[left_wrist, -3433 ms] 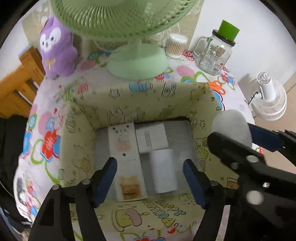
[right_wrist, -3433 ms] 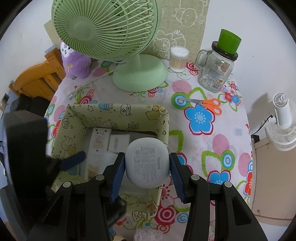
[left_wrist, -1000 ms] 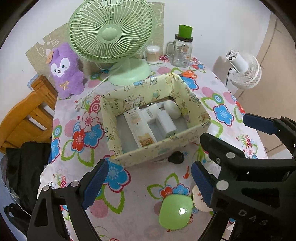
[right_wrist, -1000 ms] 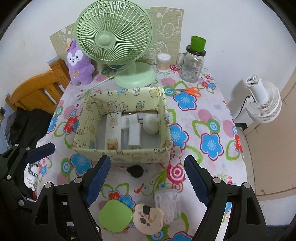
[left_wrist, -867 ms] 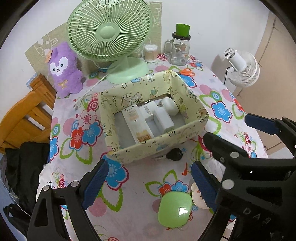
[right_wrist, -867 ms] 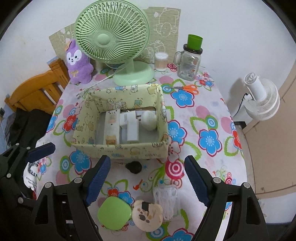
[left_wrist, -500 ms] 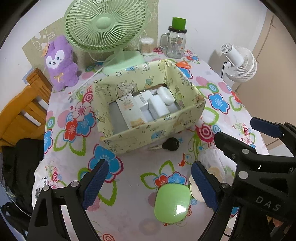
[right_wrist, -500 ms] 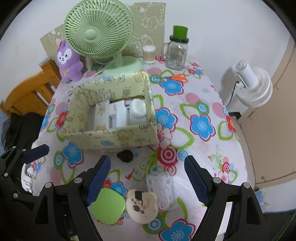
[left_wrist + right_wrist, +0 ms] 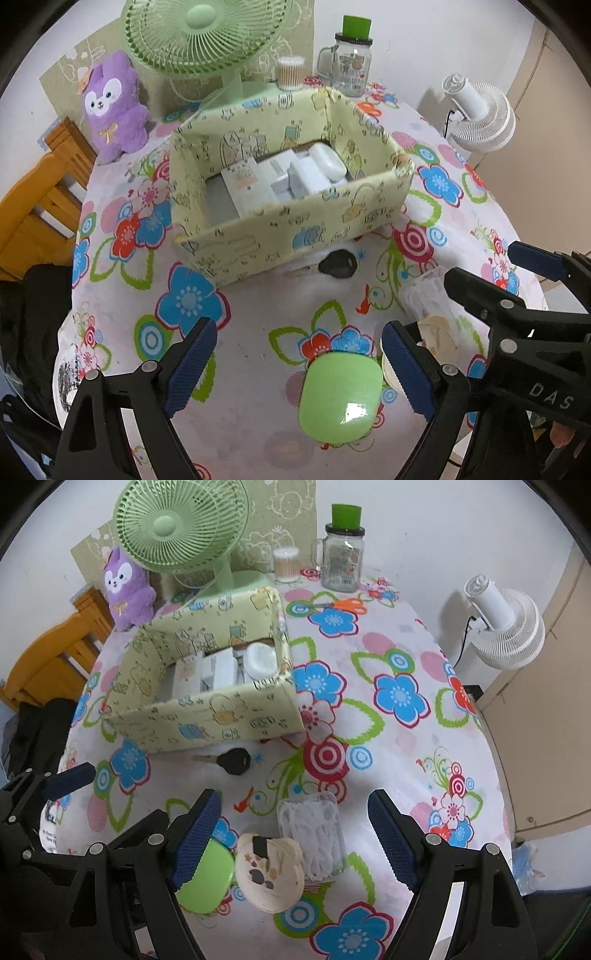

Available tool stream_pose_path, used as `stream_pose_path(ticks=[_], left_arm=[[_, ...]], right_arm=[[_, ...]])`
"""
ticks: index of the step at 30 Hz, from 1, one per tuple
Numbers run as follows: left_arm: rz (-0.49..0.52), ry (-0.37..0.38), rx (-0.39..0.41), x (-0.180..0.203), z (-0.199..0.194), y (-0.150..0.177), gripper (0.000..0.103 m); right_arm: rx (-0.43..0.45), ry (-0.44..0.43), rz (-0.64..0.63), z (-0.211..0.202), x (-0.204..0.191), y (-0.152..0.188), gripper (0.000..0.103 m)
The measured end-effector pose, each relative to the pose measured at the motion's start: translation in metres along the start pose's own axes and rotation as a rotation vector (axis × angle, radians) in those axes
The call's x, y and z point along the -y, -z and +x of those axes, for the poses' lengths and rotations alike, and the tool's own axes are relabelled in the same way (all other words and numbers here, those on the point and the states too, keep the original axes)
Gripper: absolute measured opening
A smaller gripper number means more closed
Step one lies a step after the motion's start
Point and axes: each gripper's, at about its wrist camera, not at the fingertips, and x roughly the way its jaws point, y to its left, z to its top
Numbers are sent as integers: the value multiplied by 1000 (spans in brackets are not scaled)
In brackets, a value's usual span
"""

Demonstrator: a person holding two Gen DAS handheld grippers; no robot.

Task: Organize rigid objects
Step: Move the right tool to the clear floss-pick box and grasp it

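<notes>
A yellow fabric box [image 9: 295, 229] [image 9: 207, 716] on the flowered tablecloth holds white boxes and a white rounded case [image 9: 327, 162] [image 9: 260, 661]. In front of it lies a black car key [image 9: 338, 264] [image 9: 232, 761]. Nearer me are a green rounded case [image 9: 340, 397] [image 9: 205, 878], a cream round case [image 9: 269, 871] and a clear plastic box of white bits [image 9: 312, 834]. My left gripper [image 9: 299, 367] stands open above the green case. My right gripper [image 9: 295, 834] is open over the cream case and the clear box. Neither holds anything.
At the back stand a green desk fan [image 9: 181, 524], a purple plush [image 9: 110, 107], a cotton-swab jar [image 9: 285, 565] and a glass mug jar with green lid [image 9: 341, 550]. Orange scissors [image 9: 343, 605] lie behind the box. A white fan [image 9: 506, 627] and a wooden chair [image 9: 37, 199] flank the table.
Both grippers have sunk toward the table's near side, so the green, cream and clear cases look larger. Earlier the right gripper held the white case; it now lies in the box.
</notes>
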Motion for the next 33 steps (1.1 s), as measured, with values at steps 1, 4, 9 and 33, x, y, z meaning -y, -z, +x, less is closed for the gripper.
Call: stream_pose_path(ticks=[1, 4, 9, 33], left_arm=[[1, 0, -6, 0, 3, 2, 92], [3, 0, -21, 1, 11, 7, 92], [4, 8, -40, 3, 22, 14, 92], [12, 39, -135, 14, 65, 40, 92]], right_arm=[[-5, 2, -2, 2, 1, 2, 84], [-21, 11, -4, 11, 4, 7, 84], [-46, 19, 1, 23, 9, 14, 84], [-124, 7, 16, 72, 27, 25, 84]])
